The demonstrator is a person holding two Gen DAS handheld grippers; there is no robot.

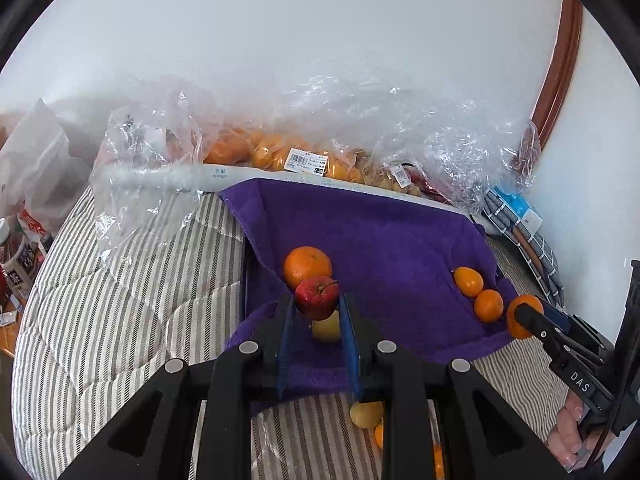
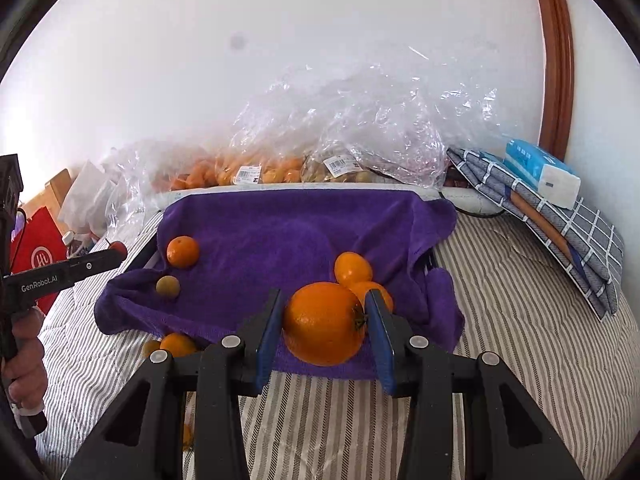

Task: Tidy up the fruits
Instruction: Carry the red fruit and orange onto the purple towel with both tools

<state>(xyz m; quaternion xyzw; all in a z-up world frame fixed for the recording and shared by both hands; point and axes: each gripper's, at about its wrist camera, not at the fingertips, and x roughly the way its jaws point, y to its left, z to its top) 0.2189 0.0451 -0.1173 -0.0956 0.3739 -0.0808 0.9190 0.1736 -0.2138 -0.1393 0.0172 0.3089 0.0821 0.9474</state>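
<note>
In the left wrist view my left gripper point(image 1: 317, 300) is shut on a small red apple point(image 1: 317, 296), held over the near left part of a purple towel point(image 1: 380, 240) that lines a tray. An orange point(image 1: 307, 265) and a yellow fruit point(image 1: 326, 330) lie on the towel just under it. In the right wrist view my right gripper point(image 2: 325, 300) is shut on a large orange point(image 2: 324, 324) over the towel's point(image 2: 260, 236) near edge. Two small oranges point(image 2: 353, 269) lie right behind it. Another orange point(image 2: 183, 251) and a yellow-green fruit point(image 2: 168, 287) rest at the towel's left.
Clear plastic bags of fruit point(image 2: 260, 168) line the wall behind the tray. Folded checked cloths point(image 2: 560, 232) with a tissue pack point(image 2: 540, 172) lie at the right. Loose fruits point(image 1: 366, 414) sit on the striped quilt point(image 1: 120, 300) in front. Bottles point(image 1: 16, 264) stand far left.
</note>
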